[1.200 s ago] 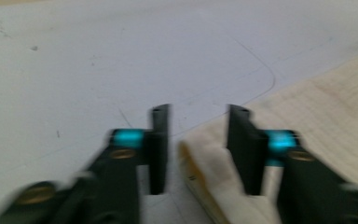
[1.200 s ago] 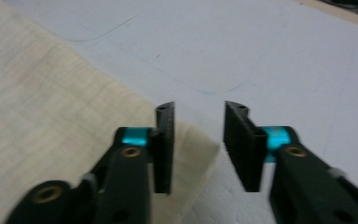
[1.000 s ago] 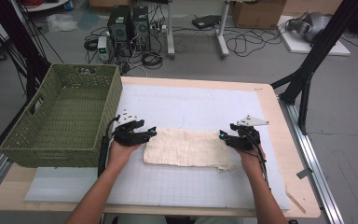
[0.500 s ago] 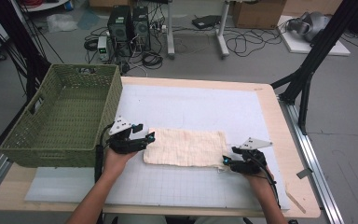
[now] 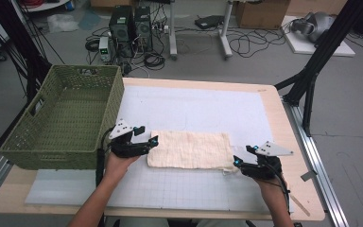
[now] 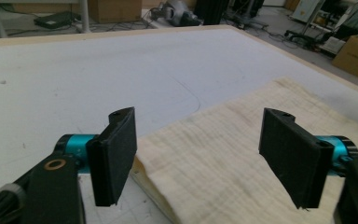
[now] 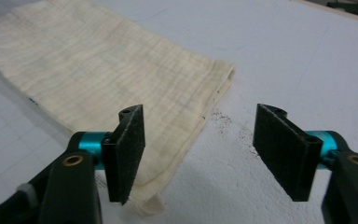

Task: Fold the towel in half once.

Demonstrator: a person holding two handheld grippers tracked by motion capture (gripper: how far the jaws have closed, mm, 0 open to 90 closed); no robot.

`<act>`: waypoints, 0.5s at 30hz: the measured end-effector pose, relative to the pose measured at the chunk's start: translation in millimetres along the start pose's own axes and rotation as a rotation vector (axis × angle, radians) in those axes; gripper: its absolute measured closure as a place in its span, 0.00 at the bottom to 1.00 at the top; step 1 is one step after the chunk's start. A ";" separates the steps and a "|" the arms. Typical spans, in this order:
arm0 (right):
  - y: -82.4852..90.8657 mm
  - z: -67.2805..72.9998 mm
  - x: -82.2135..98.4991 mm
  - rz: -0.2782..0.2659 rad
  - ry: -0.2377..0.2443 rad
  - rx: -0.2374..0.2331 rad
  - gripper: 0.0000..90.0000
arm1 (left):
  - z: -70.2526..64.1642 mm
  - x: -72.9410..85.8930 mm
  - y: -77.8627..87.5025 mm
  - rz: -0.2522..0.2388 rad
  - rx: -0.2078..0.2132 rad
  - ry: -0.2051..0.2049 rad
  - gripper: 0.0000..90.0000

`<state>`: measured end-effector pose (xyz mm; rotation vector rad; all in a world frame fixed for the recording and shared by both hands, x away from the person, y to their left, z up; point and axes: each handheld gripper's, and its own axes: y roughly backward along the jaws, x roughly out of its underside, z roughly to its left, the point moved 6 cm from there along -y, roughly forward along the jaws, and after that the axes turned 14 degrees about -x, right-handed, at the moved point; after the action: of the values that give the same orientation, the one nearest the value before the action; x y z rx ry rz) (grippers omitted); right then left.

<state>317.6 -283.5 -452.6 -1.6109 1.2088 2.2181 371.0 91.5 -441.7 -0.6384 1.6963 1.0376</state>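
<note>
A cream folded cloth [image 5: 189,150] lies flat on the white gridded mat [image 5: 194,106]. My left gripper [image 5: 147,137] is at the cloth's left end. Its jaws have just been opening and stand open. In the left gripper view the cloth [image 6: 242,154] lies low between the left gripper's [image 6: 200,158] jaws, with no pad pressing on it. My right gripper [image 5: 242,156] is at the cloth's near right corner, and its jaws have just been opening too. In the right gripper view the right gripper [image 7: 200,149] is open, with the cloth's [image 7: 88,70] corner under the left jaw.
A green wicker basket [image 5: 61,118] stands on the table's left side, close to my left hand. The wooden table edge [image 5: 293,142] runs along the right. A black stand [image 5: 312,80] rises beyond the right rim. Cables and computer cases sit on the floor behind.
My right gripper has moved along the cloth's right end toward the near edge of the table. Both grippers' jaws are wider apart. The left hand has stayed put.
</note>
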 end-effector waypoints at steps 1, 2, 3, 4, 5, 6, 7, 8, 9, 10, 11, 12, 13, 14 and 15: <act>1.9 0.8 0.0 -0.005 0.002 -0.006 0.31 | -2.0 -0.7 1.7 -0.007 0.012 0.003 0.28; 3.6 0.9 -0.3 -0.007 0.011 -0.003 0.27 | -3.8 -1.8 4.0 -0.029 0.012 0.001 0.24; 4.9 0.8 -0.5 -0.003 0.020 0.003 0.21 | -6.2 -3.2 6.3 -0.052 0.018 0.003 0.22; 6.3 0.3 -1.7 -0.006 0.028 0.019 0.15 | -8.1 -4.1 8.0 -0.059 0.020 -0.004 0.19; 8.1 -0.2 -3.6 -0.017 0.033 0.028 0.12 | -9.8 -4.9 8.7 -0.062 0.023 -0.008 0.19; 10.5 0.7 -5.5 -0.033 0.028 0.020 0.12 | -10.9 -5.1 9.1 -0.061 0.025 -0.012 0.19; 13.0 1.7 -7.6 -0.056 0.029 0.010 0.12 | -12.3 -4.9 9.4 -0.058 0.030 -0.010 0.19; 15.4 2.5 -9.2 -0.072 0.034 0.009 0.12 | -12.9 -4.1 10.1 -0.053 0.031 -0.013 0.19; 17.0 3.3 -9.8 -0.077 0.036 0.004 0.12 | -14.3 -3.5 11.3 -0.053 0.032 -0.007 0.19; 18.0 2.9 -9.6 -0.076 0.043 0.007 0.12 | -15.1 -2.6 13.1 -0.053 0.031 -0.013 0.19; 18.3 2.1 -9.1 -0.076 0.041 0.010 0.12 | -15.5 -1.9 14.2 -0.052 0.031 -0.018 0.19; 18.1 1.0 -8.6 -0.075 0.037 0.011 0.12 | -16.1 -1.1 14.6 -0.054 0.033 -0.018 0.19; 17.3 -0.6 -7.6 -0.066 0.032 0.010 0.12 | -15.7 -0.5 14.3 -0.050 0.035 -0.021 0.19; 16.8 -1.8 -7.3 -0.064 0.032 0.011 0.12 | -14.9 -0.3 13.2 -0.049 0.030 -0.015 0.19; 16.8 -3.1 -7.0 -0.065 0.031 0.013 0.12 | -14.5 -0.3 12.9 -0.050 0.031 -0.013 0.19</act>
<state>313.8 -294.5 -438.3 -1.6610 1.1584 2.1499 353.9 85.2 -435.3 -0.6490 1.6743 0.9765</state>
